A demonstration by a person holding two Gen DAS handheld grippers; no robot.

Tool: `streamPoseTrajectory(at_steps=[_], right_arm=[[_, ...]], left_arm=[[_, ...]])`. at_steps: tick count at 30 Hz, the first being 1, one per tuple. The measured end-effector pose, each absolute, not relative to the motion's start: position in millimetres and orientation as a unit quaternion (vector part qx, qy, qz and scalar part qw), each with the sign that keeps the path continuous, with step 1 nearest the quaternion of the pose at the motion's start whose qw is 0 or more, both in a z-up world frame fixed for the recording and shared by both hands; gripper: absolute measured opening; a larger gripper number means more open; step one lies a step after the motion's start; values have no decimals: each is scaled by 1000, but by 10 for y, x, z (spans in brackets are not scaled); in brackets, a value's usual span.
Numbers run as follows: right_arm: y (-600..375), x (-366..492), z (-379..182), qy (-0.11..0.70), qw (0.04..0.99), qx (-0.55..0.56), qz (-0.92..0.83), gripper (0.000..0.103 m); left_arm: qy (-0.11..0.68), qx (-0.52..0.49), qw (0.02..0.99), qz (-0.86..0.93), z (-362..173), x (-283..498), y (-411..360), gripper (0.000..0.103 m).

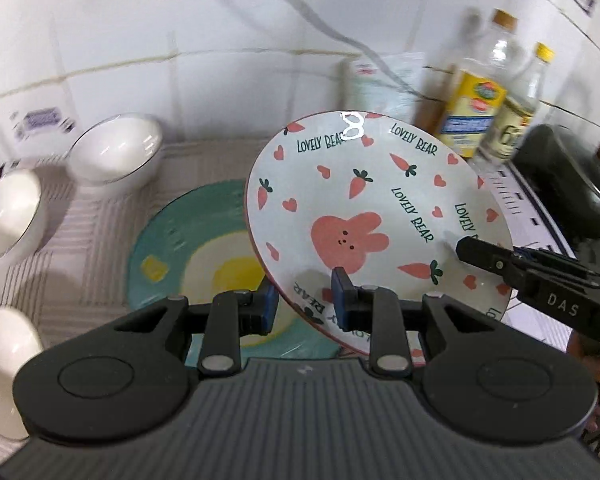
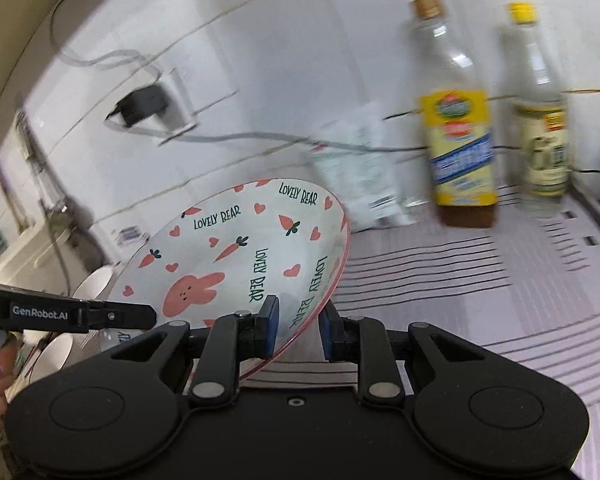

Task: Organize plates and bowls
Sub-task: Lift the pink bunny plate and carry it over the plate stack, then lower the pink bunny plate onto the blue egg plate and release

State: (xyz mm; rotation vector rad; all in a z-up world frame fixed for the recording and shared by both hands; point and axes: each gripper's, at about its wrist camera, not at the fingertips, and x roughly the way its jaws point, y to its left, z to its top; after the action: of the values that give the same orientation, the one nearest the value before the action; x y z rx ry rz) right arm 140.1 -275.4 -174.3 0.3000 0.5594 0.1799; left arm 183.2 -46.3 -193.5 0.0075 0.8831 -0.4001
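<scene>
Above green plate (image 1: 188, 240): left gripper (image 1: 306, 300), right gripper (image 2: 298, 330) angled down, jaws pinching tilted bunny plate (image 1: 364, 216) rim.

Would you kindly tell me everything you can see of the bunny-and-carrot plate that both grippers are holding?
The bunny plate is round, shallow and glossy, ceramic by its look, white with a thin pink rim. It bears a pink bunny face, carrots, hearts and repeated "LOVELY BEAR" lettering. It is tilted and lifted clear of the striped mat, partly over a teal and yellow plate. The left gripper clamps its near rim, and the right gripper clamps the rim at another spot. It looks clean and intact.
</scene>
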Motion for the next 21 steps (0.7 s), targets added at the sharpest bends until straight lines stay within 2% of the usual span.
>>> streamPoseTrajectory(at_steps=[8, 21], right_arm=[[-2396, 1641, -1864, 293, 936, 135, 139, 26], [-2038, 1926, -2052, 339, 921, 103, 159, 26]], left_arm=[[447, -27, 880, -156, -2065, 1850, 10, 26], [505, -63, 852, -124, -2331, 2089, 301, 27]])
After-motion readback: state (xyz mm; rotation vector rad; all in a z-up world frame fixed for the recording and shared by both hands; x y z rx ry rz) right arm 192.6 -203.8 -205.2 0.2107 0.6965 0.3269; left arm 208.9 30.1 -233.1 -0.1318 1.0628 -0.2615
